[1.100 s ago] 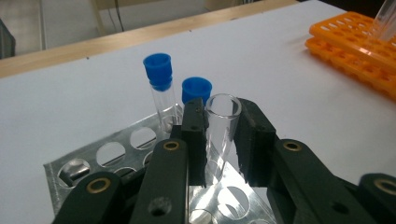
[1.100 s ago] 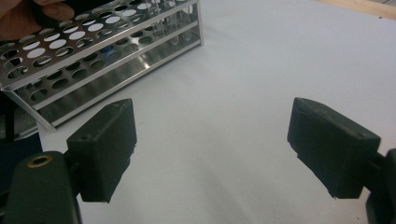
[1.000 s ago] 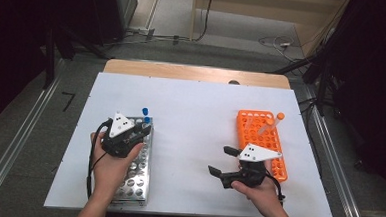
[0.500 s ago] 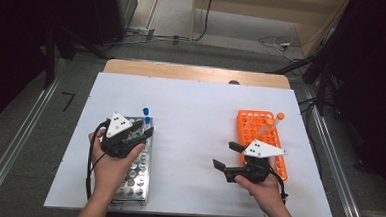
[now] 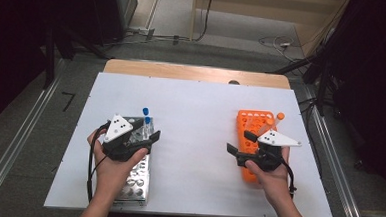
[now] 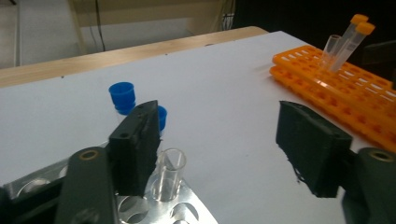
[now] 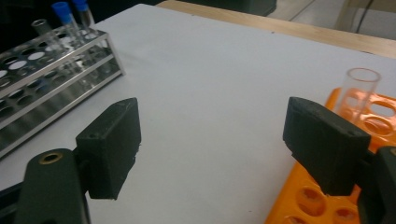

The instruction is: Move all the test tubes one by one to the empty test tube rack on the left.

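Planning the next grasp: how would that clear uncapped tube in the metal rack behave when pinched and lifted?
The clear uncapped plastic tube looks thin-walled, so probably light and crushable. Its smooth round wall may slip between flat pads. It stands loosely in the shiny metal rack, so likely tilts when nudged.

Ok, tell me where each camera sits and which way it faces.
High view: above the table's near edge, looking forward and down; forearms, left hand-held gripper and right hand-held gripper show.
Left gripper view: rides the left hand-held gripper, faces the orange rack over the metal rack; open jaws show.
Right gripper view: faces the metal rack; open jaws show.
Shared: all three show both racks.
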Demonstrator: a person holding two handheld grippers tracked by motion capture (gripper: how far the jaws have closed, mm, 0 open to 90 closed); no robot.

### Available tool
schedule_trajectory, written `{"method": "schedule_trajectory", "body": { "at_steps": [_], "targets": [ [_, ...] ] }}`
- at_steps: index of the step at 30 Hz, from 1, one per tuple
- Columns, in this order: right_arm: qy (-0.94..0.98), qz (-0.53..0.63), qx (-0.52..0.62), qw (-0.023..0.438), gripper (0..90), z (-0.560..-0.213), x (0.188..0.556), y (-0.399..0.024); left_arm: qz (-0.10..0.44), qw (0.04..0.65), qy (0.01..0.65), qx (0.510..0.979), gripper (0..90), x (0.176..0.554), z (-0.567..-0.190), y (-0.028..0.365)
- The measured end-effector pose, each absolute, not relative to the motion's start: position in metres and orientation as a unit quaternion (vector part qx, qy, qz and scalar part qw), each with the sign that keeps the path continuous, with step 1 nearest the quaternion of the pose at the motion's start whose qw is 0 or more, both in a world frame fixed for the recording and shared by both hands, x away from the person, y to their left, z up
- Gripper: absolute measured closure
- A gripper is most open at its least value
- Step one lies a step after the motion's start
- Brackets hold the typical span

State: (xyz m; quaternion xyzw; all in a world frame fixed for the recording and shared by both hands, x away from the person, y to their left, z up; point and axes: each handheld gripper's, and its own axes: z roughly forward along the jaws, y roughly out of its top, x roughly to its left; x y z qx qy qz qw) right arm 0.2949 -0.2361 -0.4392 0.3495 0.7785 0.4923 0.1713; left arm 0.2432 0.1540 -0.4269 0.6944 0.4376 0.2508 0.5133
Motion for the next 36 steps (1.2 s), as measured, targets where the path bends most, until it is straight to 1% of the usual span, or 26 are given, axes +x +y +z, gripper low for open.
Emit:
{"method": "schedule_trajectory", "body": {
  "at_steps": [6,11,16,18,21,25,29,32,36],
  "targets": [
    [0.767,0.481,0.381,0.187,18.7,-0.442,0.304,-0.247,0.231,0.537,0.426,0.690,12.4,0.241,-0.425,0.149],
    [0.767,0.467,0.396,0.193,20.1,-0.445,0.312,-0.253,0.223,0.547,0.403,0.699,1.3,0.238,-0.424,0.142],
    [0.766,0.448,0.419,0.193,23.7,-0.449,0.324,-0.255,0.215,0.560,0.389,0.699,0.0,0.235,-0.424,0.139],
    [0.761,0.442,0.429,0.200,26.4,-0.450,0.328,-0.255,0.214,0.564,0.387,0.698,0.0,0.234,-0.423,0.139],
    [0.757,0.442,0.438,0.199,32.5,-0.449,0.336,-0.254,0.213,0.564,0.386,0.698,0.0,0.233,-0.422,0.139],
    [0.756,0.430,0.449,0.205,43.3,-0.450,0.346,-0.252,0.210,0.566,0.387,0.697,0.0,0.233,-0.422,0.140],
    [0.756,0.413,0.466,0.203,54.2,-0.457,0.353,-0.252,0.209,0.566,0.389,0.696,0.0,0.233,-0.423,0.140],
    [0.756,0.405,0.473,0.202,58.9,-0.458,0.356,-0.252,0.208,0.567,0.389,0.696,0.0,0.233,-0.423,0.139],
    [0.761,0.387,0.479,0.202,61.3,-0.459,0.360,-0.250,0.207,0.566,0.388,0.697,0.0,0.233,-0.423,0.137]
  ]
}}
